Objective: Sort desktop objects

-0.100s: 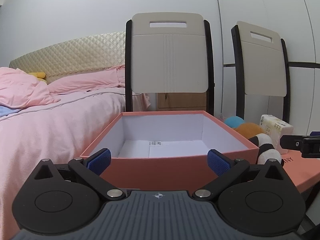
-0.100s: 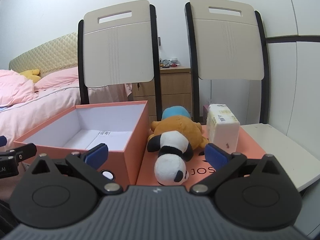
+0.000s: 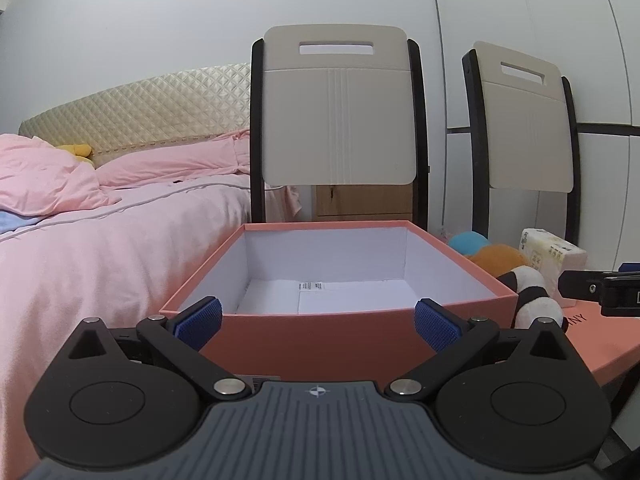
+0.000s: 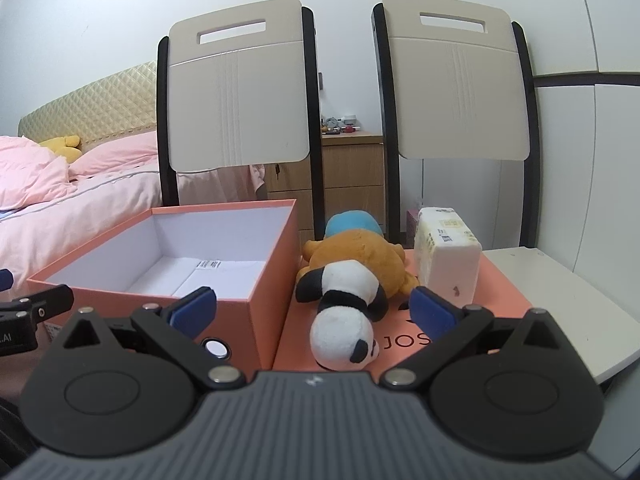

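Note:
An open salmon box (image 3: 320, 344) with a white inside stands in front of my left gripper (image 3: 318, 320), which is open and empty just short of its near wall. The box also shows in the right wrist view (image 4: 264, 292). Right of it, on the salmon lid (image 4: 496, 292), lie a panda plush (image 4: 344, 304), an orange plush with a blue cap (image 4: 360, 260) and a white tissue pack (image 4: 446, 256). My right gripper (image 4: 312, 308) is open and empty, just short of the panda.
Two beige chair backs (image 4: 240, 92) (image 4: 452, 84) stand behind the box and lid. A pink bed (image 3: 100, 232) lies to the left. A wooden cabinet (image 4: 352, 176) is behind. A white table surface (image 4: 560, 300) extends to the right.

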